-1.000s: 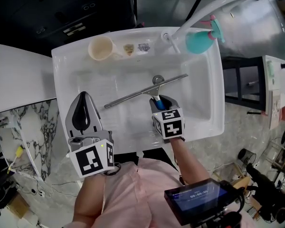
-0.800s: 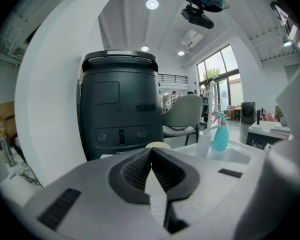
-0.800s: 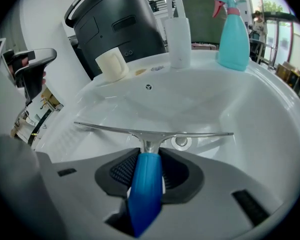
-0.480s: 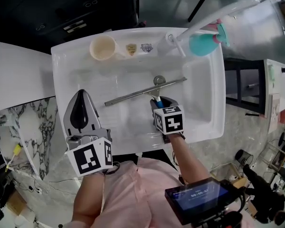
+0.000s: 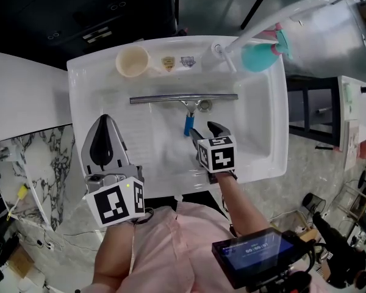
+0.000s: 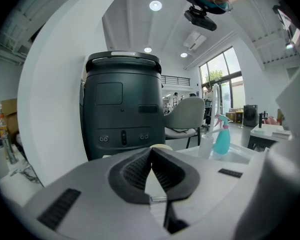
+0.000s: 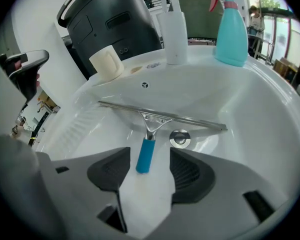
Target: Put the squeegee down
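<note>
The squeegee (image 5: 183, 97) lies on the floor of the white sink (image 5: 79, 102), its metal blade across the basin and its blue handle (image 5: 187, 126) pointing toward me. My right gripper (image 5: 204, 130) hovers just behind the handle with its jaws opening. In the right gripper view the end of the handle (image 7: 145, 155) lies between the spread pads (image 7: 189, 171), which do not touch it. My left gripper (image 5: 107, 122) rests over the sink's left part, shut and empty. In the left gripper view its tips (image 6: 151, 150) meet.
On the sink's back rim stand a cream cup (image 5: 132, 61), a white faucet (image 5: 262, 23) and a teal spray bottle (image 5: 259, 52). The drain (image 5: 204, 105) sits beside the squeegee's neck. A dark bin (image 6: 122, 104) stands behind the sink.
The right jaws have spread and let the squeegee go. It has slid toward the back of the basin, and its blade has swung from slanted to level across the sink.
</note>
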Motion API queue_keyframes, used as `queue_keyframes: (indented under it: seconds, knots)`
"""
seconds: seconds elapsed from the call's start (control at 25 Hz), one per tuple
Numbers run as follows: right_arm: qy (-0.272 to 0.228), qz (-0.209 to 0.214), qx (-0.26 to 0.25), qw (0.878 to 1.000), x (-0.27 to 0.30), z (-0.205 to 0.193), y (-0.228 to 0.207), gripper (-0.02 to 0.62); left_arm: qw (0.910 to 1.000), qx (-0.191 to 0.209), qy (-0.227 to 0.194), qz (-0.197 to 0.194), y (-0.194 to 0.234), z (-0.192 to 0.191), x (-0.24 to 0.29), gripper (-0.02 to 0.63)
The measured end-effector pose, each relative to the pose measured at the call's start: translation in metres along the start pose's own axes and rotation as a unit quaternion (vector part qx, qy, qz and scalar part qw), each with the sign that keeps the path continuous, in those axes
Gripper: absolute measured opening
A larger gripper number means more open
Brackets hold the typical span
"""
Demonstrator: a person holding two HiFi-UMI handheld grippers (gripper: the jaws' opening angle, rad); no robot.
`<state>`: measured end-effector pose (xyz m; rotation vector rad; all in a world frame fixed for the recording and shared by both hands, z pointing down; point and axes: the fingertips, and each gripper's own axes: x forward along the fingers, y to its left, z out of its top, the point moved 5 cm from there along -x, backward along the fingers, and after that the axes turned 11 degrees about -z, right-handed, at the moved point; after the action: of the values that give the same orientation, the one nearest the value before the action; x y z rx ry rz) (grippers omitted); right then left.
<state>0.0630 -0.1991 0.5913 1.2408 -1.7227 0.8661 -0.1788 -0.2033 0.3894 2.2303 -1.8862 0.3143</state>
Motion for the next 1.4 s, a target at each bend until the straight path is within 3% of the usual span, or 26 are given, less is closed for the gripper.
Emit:
queue_keyframes:
  seconds: [0.4,0.6,0.76,0.88,0.96,1.04,1.2,1.4]
  knots:
    - [-0.078,0.007,0.003,0.997,-0.046,0.018,0.0,0.245,0.9992,0.016,-0.037,-0.009,-0.021,0.026,-0.026,0.009]
    - [-0.162,0.016,0.01,0.987,-0.104,0.047,-0.004,0.225,0.997,0.026,-0.072,-0.017,-0.041,0.056,-0.047,0.009]
    - [-0.266,0.016,-0.006,0.964,-0.166,0.084,0.0,0.18,0.9925,0.028,-0.116,-0.025,-0.053,0.09,-0.06,0.009]
    - [-0.35,0.011,-0.025,0.937,-0.216,0.109,0.003,0.119,0.9878,0.032,-0.149,-0.031,-0.06,0.118,-0.07,0.009]
    - [-0.4,0.005,-0.036,0.916,-0.247,0.119,0.005,0.022,0.9839,0.038,-0.171,-0.034,-0.064,0.136,-0.079,0.009]
    - [-0.439,0.004,-0.046,0.897,-0.271,0.129,0.008,0.002,0.979,0.047,-0.195,-0.034,-0.066,0.155,-0.086,0.009]
    - [-0.484,-0.004,-0.055,0.873,-0.305,0.139,0.013,0.002,0.9728,0.06,-0.221,-0.035,-0.068,0.177,-0.097,0.009]
    - [-0.505,-0.013,-0.064,0.861,-0.322,0.141,0.017,0.002,0.9708,0.067,-0.227,-0.036,-0.069,0.185,-0.104,0.009]
